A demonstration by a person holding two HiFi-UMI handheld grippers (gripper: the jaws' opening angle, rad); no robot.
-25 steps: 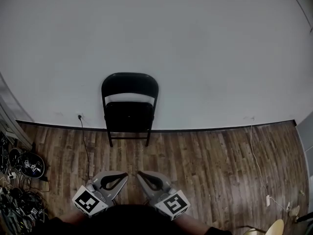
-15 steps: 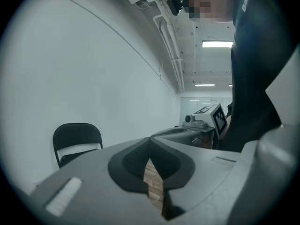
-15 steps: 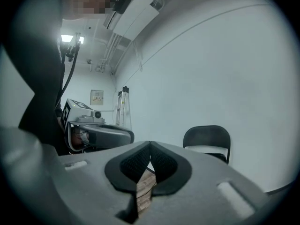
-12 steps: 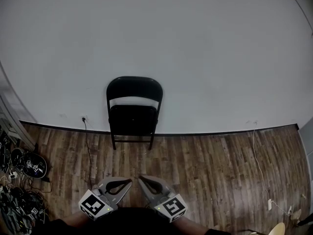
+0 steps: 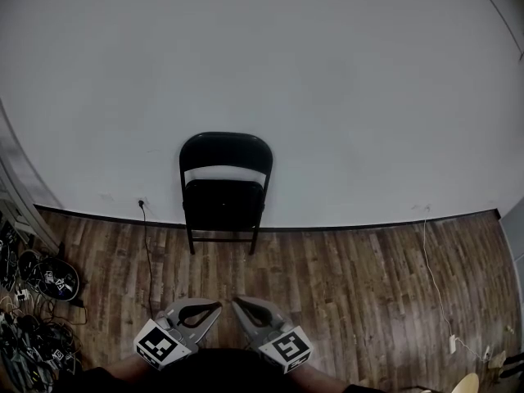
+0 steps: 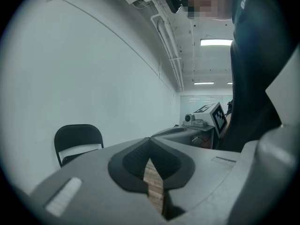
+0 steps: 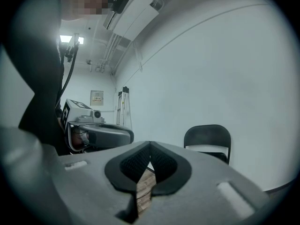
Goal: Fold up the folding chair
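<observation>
A black folding chair (image 5: 224,188) stands unfolded against the white wall, seat down and facing me. It also shows in the left gripper view as the chair (image 6: 77,143) at lower left, and in the right gripper view as the chair (image 7: 208,141) at right. My left gripper (image 5: 219,304) and right gripper (image 5: 234,303) are held close together at the bottom of the head view, well short of the chair. Both are shut with nothing between their tips, which nearly meet.
A wooden floor (image 5: 344,285) stretches from me to the wall. A cable (image 5: 147,244) runs down from a wall socket left of the chair. A heap of cables and gear (image 5: 37,293) lies at the far left. Another thin cord (image 5: 434,277) trails along the right.
The chair sits slightly lower and more to the right in the head view than a second ago. The grippers also sit a little lower; both stay shut.
</observation>
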